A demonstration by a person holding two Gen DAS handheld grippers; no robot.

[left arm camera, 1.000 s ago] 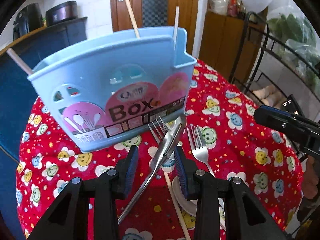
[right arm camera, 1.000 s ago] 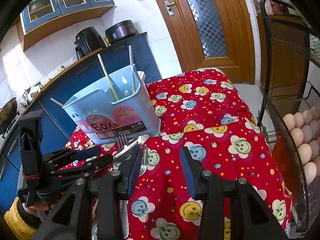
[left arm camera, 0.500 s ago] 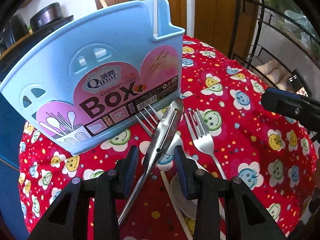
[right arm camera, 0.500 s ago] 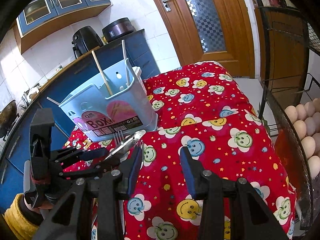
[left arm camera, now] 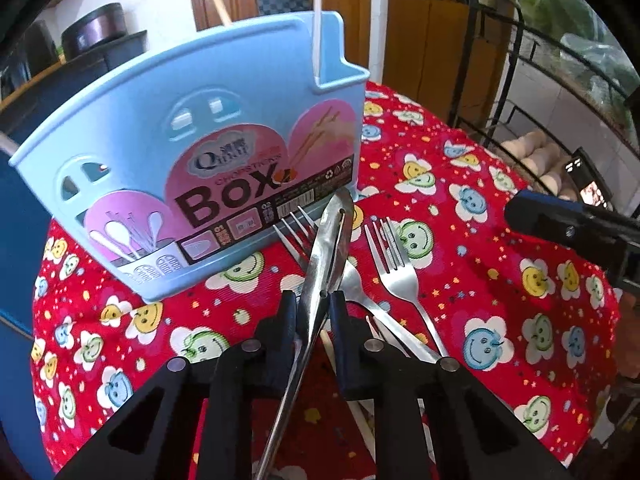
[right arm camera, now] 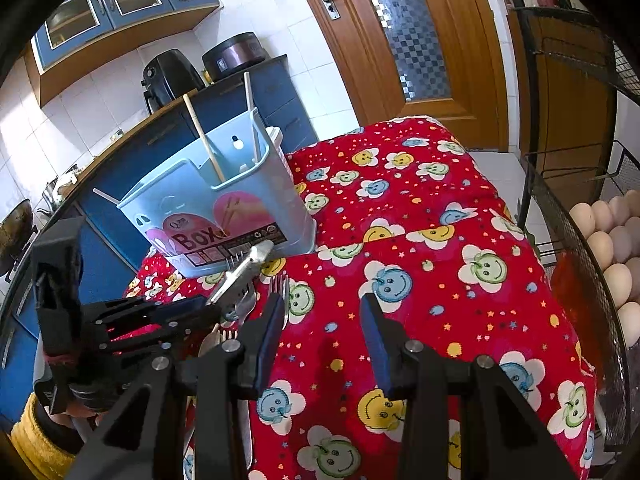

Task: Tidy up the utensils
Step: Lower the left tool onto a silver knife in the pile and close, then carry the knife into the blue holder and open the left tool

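A light blue chopsticks box [left arm camera: 200,184] stands on the red smiley tablecloth [left arm camera: 480,280], with a wooden chopstick [right arm camera: 202,144] and a white one [right arm camera: 251,114] upright in it. My left gripper [left arm camera: 313,310] is shut on a steel utensil [left arm camera: 324,256], edge-on, its tip near the box's front. Two forks [left arm camera: 394,256] and a chopstick [left arm camera: 340,372] lie on the cloth under it. My right gripper [right arm camera: 322,320] is open and empty over the cloth, right of the left gripper [right arm camera: 200,306].
A black wire rack with eggs [right arm camera: 608,236] stands at the right table edge. A blue counter [right arm camera: 256,92] with appliances is behind the box. A wooden door [right arm camera: 400,32] is at the back.
My left gripper has closed from open onto the steel utensil. The box looks nearer and lower in the left wrist view. The right gripper has stayed open.
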